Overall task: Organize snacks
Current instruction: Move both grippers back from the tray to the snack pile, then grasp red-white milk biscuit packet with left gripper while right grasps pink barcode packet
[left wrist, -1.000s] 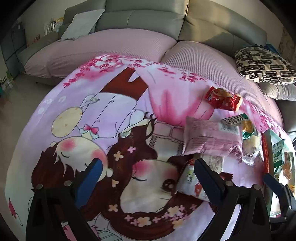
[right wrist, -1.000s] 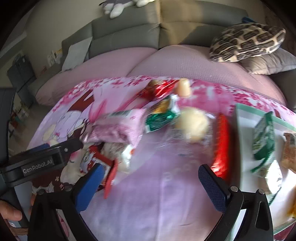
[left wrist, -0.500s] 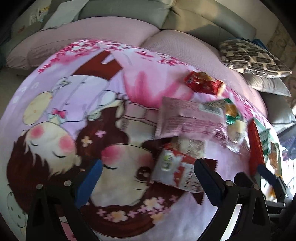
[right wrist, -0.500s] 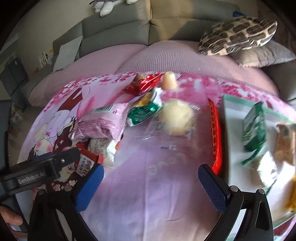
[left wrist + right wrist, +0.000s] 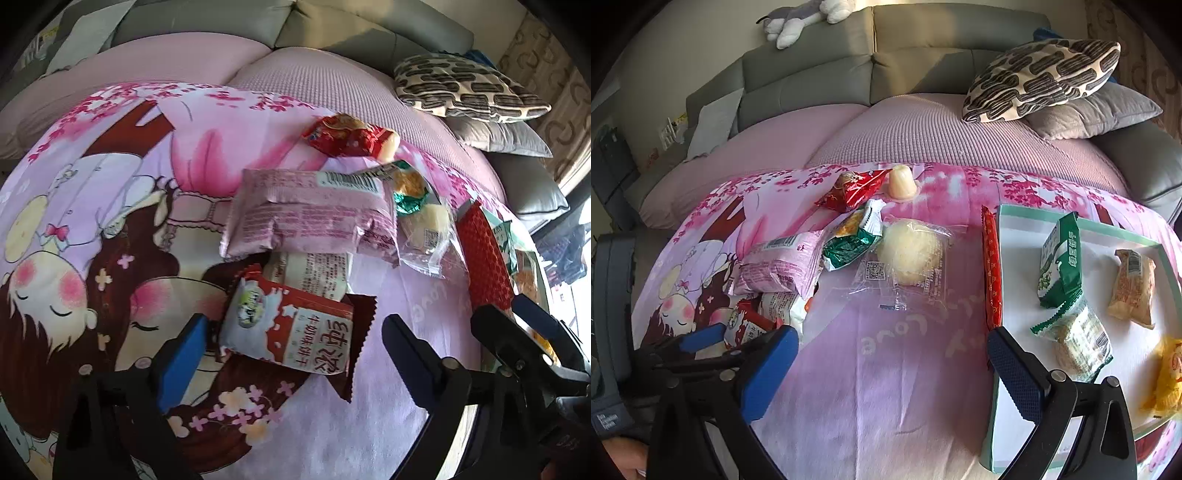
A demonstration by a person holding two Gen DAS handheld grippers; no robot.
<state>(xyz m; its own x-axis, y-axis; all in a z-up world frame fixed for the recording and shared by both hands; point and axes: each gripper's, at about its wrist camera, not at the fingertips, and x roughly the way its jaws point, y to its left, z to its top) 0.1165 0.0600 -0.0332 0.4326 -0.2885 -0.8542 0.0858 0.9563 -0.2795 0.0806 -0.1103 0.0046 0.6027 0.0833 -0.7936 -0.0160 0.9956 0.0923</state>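
1. Straddling the red-and-white milk snack packet (image 5: pixel 291 332), the left gripper (image 5: pixel 295 354) has just been narrowing; its pads stand clear of the wrapper.
2. Right gripper (image 5: pixel 890 365) gapes wide and empty over the cartoon cloth (image 5: pixel 886 406).
3. Loose snacks lie left of the white tray (image 5: pixel 1015 251).

– What do the handheld tools look like?
– The black plastic left gripper (image 5: pixel 291 347) and black right gripper (image 5: pixel 892 354) share blue ribbed finger pads (image 5: pixel 1015 373) and silver screws (image 5: pixel 1058 376).
– Clothing?
– A grey-blue sleeve (image 5: pixel 609 417) with small white lettering.
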